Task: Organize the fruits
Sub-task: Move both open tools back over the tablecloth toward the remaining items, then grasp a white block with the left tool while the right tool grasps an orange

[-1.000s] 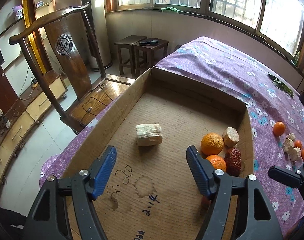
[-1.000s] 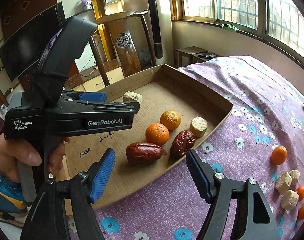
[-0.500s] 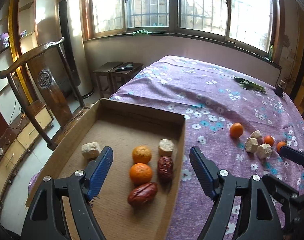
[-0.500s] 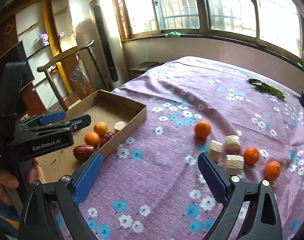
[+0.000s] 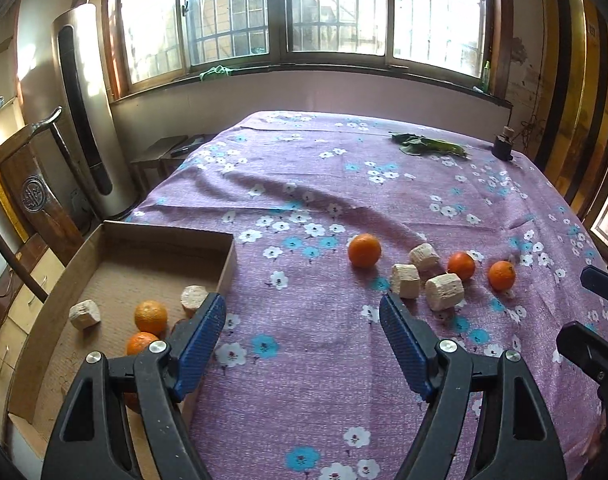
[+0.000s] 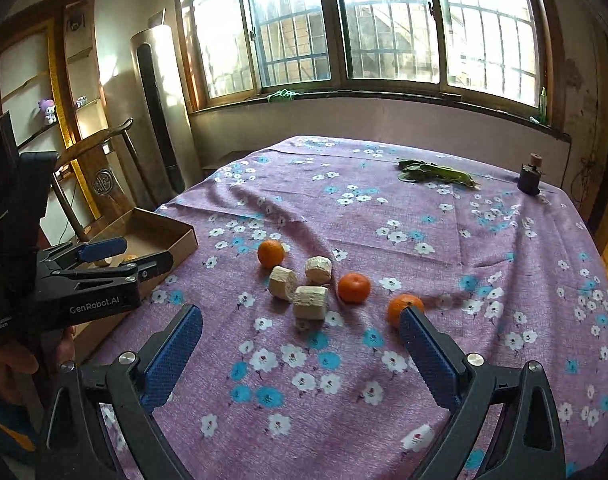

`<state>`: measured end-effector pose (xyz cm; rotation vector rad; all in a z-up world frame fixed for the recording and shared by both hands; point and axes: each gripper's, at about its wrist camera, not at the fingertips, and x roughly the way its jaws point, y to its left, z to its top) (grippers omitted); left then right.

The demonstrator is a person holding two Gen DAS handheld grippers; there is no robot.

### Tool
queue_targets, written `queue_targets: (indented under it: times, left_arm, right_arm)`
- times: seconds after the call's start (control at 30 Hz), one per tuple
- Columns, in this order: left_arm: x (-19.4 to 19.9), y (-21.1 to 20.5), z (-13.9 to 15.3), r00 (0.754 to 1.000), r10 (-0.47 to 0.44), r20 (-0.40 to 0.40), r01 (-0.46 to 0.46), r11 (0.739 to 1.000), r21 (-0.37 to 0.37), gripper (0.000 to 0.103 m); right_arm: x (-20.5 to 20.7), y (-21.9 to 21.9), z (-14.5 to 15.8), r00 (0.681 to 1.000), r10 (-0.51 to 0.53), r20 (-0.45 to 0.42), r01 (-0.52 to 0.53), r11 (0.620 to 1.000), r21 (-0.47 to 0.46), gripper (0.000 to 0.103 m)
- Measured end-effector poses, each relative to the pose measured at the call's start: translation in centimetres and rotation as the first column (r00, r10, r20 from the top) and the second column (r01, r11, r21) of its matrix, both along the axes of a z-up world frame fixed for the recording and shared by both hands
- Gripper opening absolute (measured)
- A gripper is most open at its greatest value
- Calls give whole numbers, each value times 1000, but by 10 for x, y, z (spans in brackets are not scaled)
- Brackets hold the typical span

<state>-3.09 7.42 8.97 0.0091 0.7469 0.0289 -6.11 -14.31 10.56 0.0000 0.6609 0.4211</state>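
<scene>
Step in hand: both grippers are over the purple flowered surface [image 6: 444,216], apparently reaching for the loose fruit; nothing is carried.
Left gripper [image 5: 301,334]: fingers released and empty, with bare cloth between them.
Right gripper [image 6: 299,344]: fingers empty and opening, nearly at full spread.
Loose group: three oranges and three pale cut chunks lie together near the middle of the surface, towards its right edge.
Nearest orange [image 6: 404,309]: touches the tip of the right finger in the right wrist view, though whether that is contact or only overlap is hard to tell.
Middle orange [image 6: 354,287]: just beyond, close to the nearest chunk [image 6: 310,302].
Far orange [image 6: 270,253]: sits on the box side of the group.
Cardboard box [image 5: 219,264]: at the left edge of the surface, already holding two oranges [image 5: 150,316], two pale chunks [image 5: 84,314] and something dark mostly hidden by the left finger.
Key relation: the group lies straight ahead of the right gripper and up to the right of the left one, so the right hand is nearer; the left is closer to the box.
Long axis: the oranges are round, so any approach angle suits; the chunks are short cylinders lying on their sides.
Next move, as a judgement: shift right, centre the nearest orange between the fingers, then close.
Risk: a finger could nudge the orange and roll it away.
</scene>
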Motion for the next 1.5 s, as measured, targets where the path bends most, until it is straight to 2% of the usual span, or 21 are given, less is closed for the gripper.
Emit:
queue_targets:
  times: [0.1,0.27,0.47,0.6,1.1,1.17,1.2,1.27,1.3,1.33,1.4,1.5]
  left_arm:
    - [5,-13,-7,999,-30,-28,29,999,-17,78]
    - [17,-34,-19,995,-76,-67,75,997,-18,78]
    - [35,-43,-30,990,-85,-110,81,996,-40,78]
    - [46,-49,-36,987,-94,-129,89,995,-49,78]
    - [97,-63,-65,974,-93,-205,89,996,-29,77]
    - [100,-63,-71,970,-97,-222,92,995,-34,60]
    - [100,-63,-74,966,-114,-232,103,993,-62,55]
    - [100,-63,-76,961,-141,-238,121,988,-99,38]
    - [99,-66,-75,960,-154,-234,134,986,-100,32]
    - [98,-69,-74,959,-165,-231,147,985,-93,22]
    - [96,-72,-73,962,-157,-224,147,987,-62,22]
    - [94,-63,-72,963,-148,-223,131,987,-90,22]
  right_arm:
    - [-2,-23,-5,999,-36,0,36,999,35,101]
    - [8,-49,-20,994,-89,-61,94,992,85,103]
    - [16,-47,-28,995,-67,-76,73,994,85,103]
    - [24,-40,-37,993,-63,-97,66,998,25,102]
    - [31,-45,-49,992,-25,-126,33,997,65,102]
    - [30,-45,-49,993,-15,-114,23,997,67,101]
    - [30,-44,-48,994,-10,-107,18,998,68,99]
    - [30,-44,-48,995,-12,-101,19,998,61,98]
    - [31,-44,-48,994,-15,-104,21,998,55,96]
    - [33,-43,-49,993,-13,-115,19,999,49,90]
    - [39,-40,-53,990,-9,-142,13,999,30,81]
    - [50,-34,-58,986,-7,-166,7,1000,-4,69]
